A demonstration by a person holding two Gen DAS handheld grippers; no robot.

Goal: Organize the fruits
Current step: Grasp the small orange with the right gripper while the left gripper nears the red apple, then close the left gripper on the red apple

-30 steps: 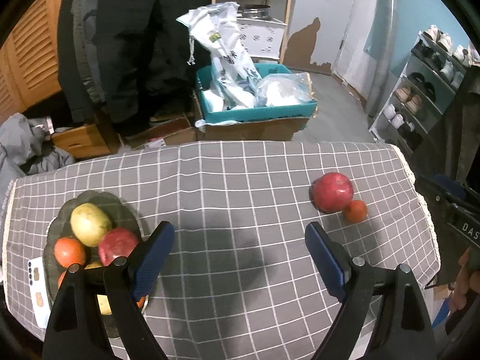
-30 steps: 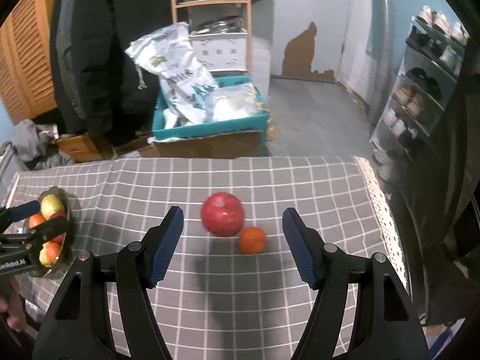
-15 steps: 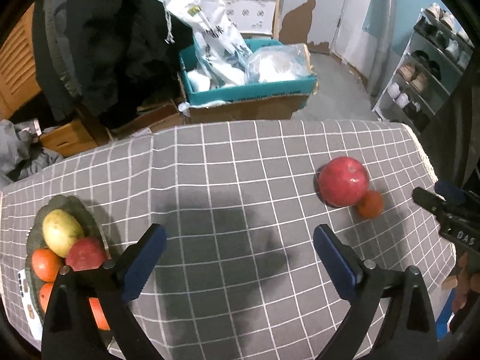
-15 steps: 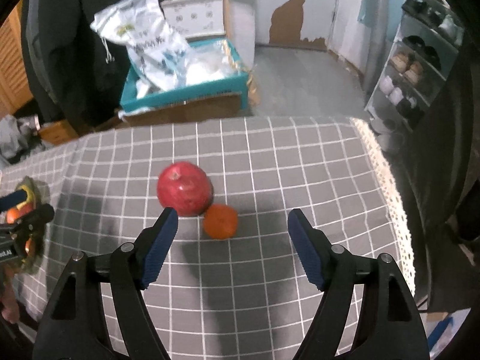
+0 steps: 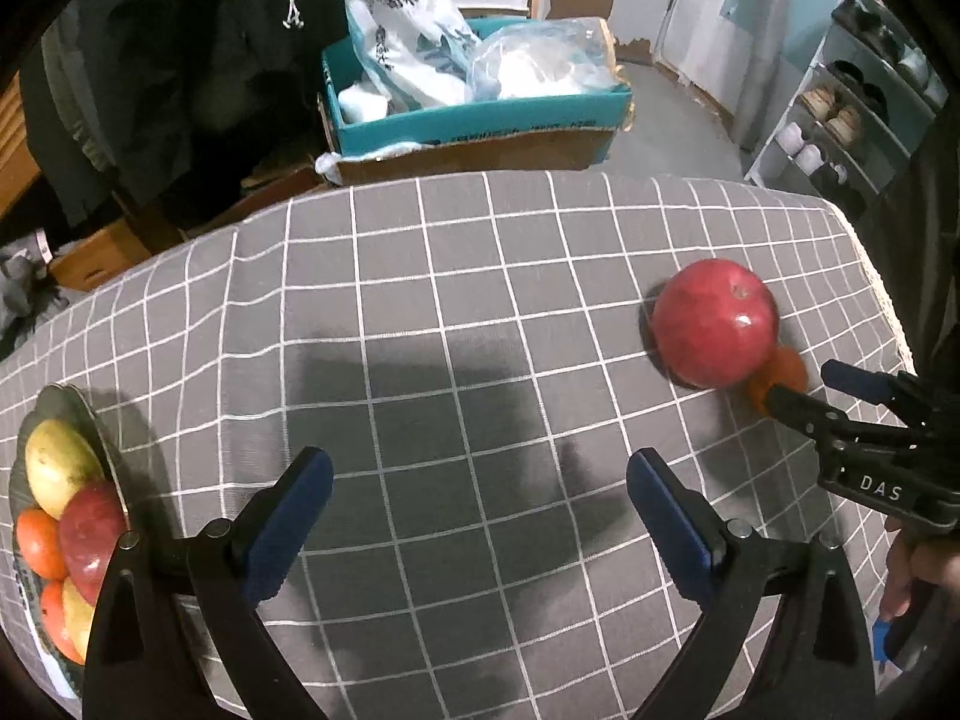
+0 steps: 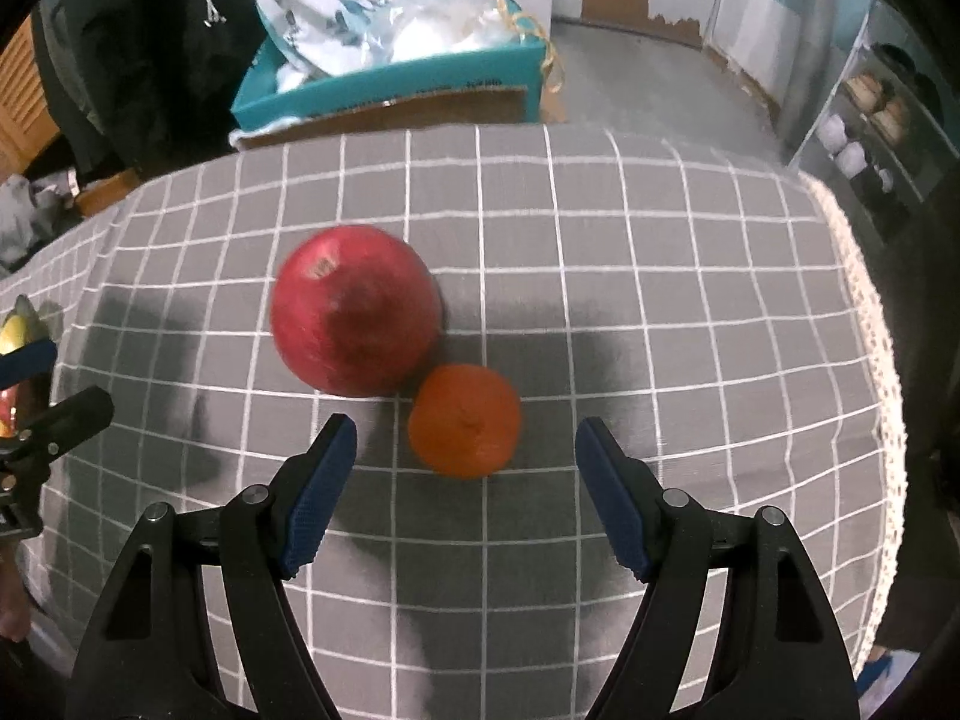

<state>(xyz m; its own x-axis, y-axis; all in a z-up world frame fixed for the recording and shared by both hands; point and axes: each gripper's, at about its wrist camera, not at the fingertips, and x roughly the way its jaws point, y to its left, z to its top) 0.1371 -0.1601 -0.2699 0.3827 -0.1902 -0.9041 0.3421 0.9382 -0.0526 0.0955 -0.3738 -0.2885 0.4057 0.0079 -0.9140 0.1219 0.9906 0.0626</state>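
Note:
A big red pomegranate (image 6: 354,312) lies on the grey checked tablecloth (image 6: 660,276) with a small orange (image 6: 465,420) touching its near right side. My right gripper (image 6: 467,468) hangs open just over the orange, its blue pads (image 6: 321,480) to either side and apart from it. In the left wrist view the pomegranate (image 5: 714,324) sits at the right with the orange (image 5: 780,375) half hidden behind it and the right gripper's fingers (image 5: 804,408). My left gripper (image 5: 477,510) is open over bare cloth. A dark plate (image 5: 78,414) of fruit sits far left.
The table's right edge has a lace trim (image 6: 876,324). Behind the table on the floor stands a teal box (image 5: 474,114) with white bags. A dark coat (image 5: 156,60) hangs at the back left, a shoe rack (image 5: 858,108) at the right.
Both grippers have come down closer to the table and opened wider. The right one now straddles the orange; the pomegranate and orange look larger in both views.

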